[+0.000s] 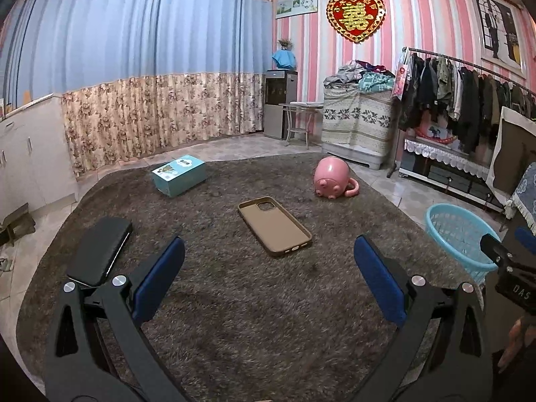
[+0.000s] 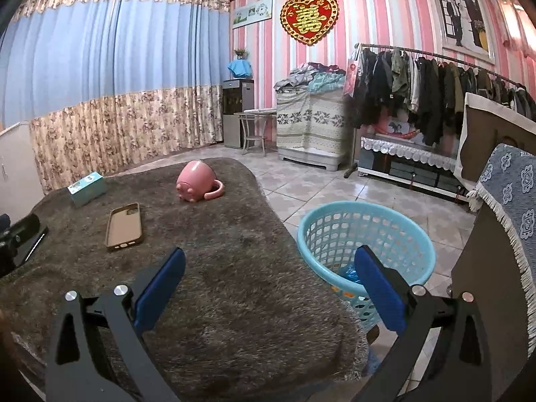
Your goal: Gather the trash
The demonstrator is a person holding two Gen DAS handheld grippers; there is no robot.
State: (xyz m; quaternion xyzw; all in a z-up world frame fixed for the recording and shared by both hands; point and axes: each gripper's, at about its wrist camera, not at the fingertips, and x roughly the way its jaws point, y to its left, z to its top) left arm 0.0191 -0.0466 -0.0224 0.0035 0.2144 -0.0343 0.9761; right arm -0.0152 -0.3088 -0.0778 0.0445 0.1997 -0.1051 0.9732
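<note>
The left gripper (image 1: 269,261) is held spread wide above a shaggy grey-brown rug (image 1: 234,318), its blue pads (image 1: 160,278) apart and nothing between them. The right gripper (image 2: 269,264) is likewise released and empty, one pad over the rug's edge and the other in front of the basket.

The rug's pile is long and matted. On it, ahead of the left gripper, a tan phone case (image 1: 274,226) lies flat with its hollow side up, rounded at the corners and cut out for a camera. A black, smooth, flat rectangular object (image 1: 100,249) lies just beside the left finger; what it is cannot be told. Further off, a teal cardboard box (image 1: 179,175) is set on the rug, and well apart from it a glossy pink pig-faced mug (image 1: 333,178) is tipped mouth-down on the rug with its handle to the right.

Off the rug's right edge, on the tiled floor (image 2: 318,184), a light-blue plastic lattice basket (image 2: 365,231) stands upright; blue and orange scraps are seen at its bottom. Behind, a clothes rack (image 2: 418,77) is hung with dark garments, and a fringed blue cloth (image 2: 512,194) is draped at the right.
</note>
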